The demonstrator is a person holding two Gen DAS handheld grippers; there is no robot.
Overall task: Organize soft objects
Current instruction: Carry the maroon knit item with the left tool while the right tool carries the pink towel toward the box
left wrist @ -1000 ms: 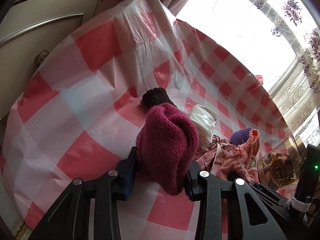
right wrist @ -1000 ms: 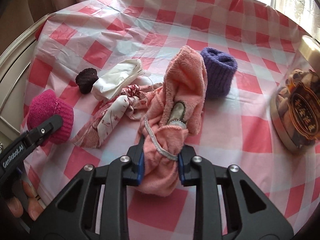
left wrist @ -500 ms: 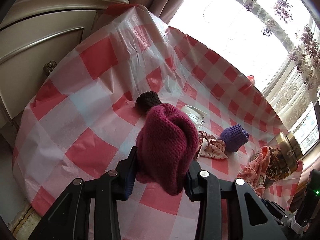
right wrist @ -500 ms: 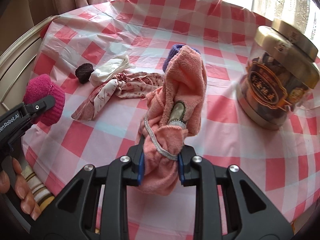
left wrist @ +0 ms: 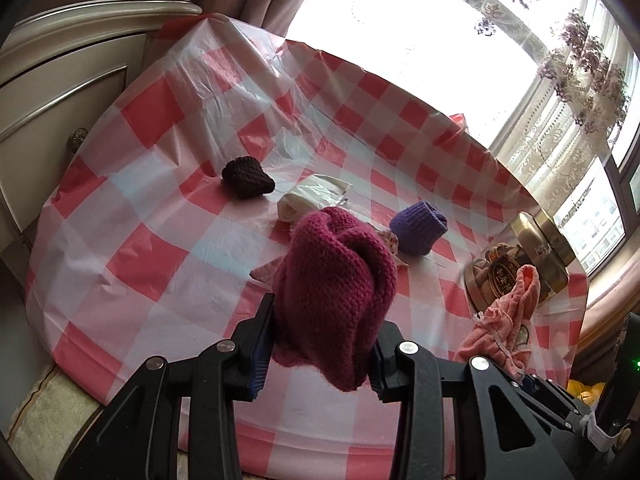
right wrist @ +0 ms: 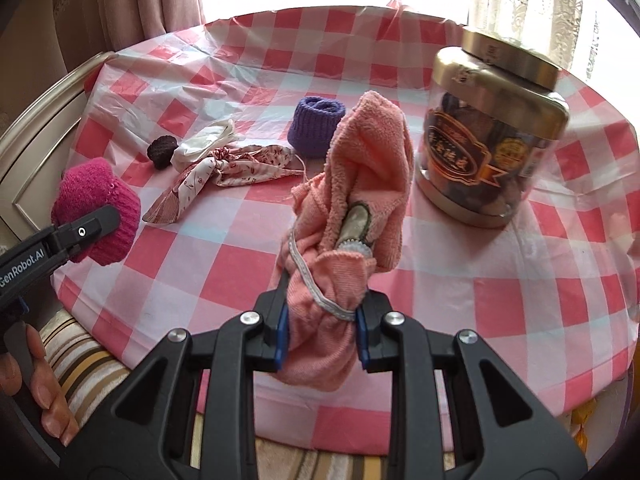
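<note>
My left gripper [left wrist: 320, 354] is shut on a magenta knitted piece [left wrist: 334, 292] and holds it above the near edge of the round table; it also shows in the right wrist view [right wrist: 98, 210]. My right gripper [right wrist: 320, 336] is shut on a pink terry cloth [right wrist: 360, 196], lifted off the table; the cloth also shows in the left wrist view [left wrist: 504, 320]. On the table lie a purple knitted cuff [right wrist: 316, 126], a dark brown knitted piece [right wrist: 162, 152], a cream cloth [right wrist: 204, 142] and a floral fabric strip [right wrist: 224, 170].
A round table with a red-and-white checked cover [right wrist: 460, 300]. A gold-lidded jar [right wrist: 492, 136] stands at the right. A cream cabinet [left wrist: 52, 80] stands at the left. Curtains and a bright window are behind. A striped rug [right wrist: 84, 368] lies below.
Both grippers have pulled back and up from the table with their pieces. The pink cloth has come away from the floral strip and purple cuff.
</note>
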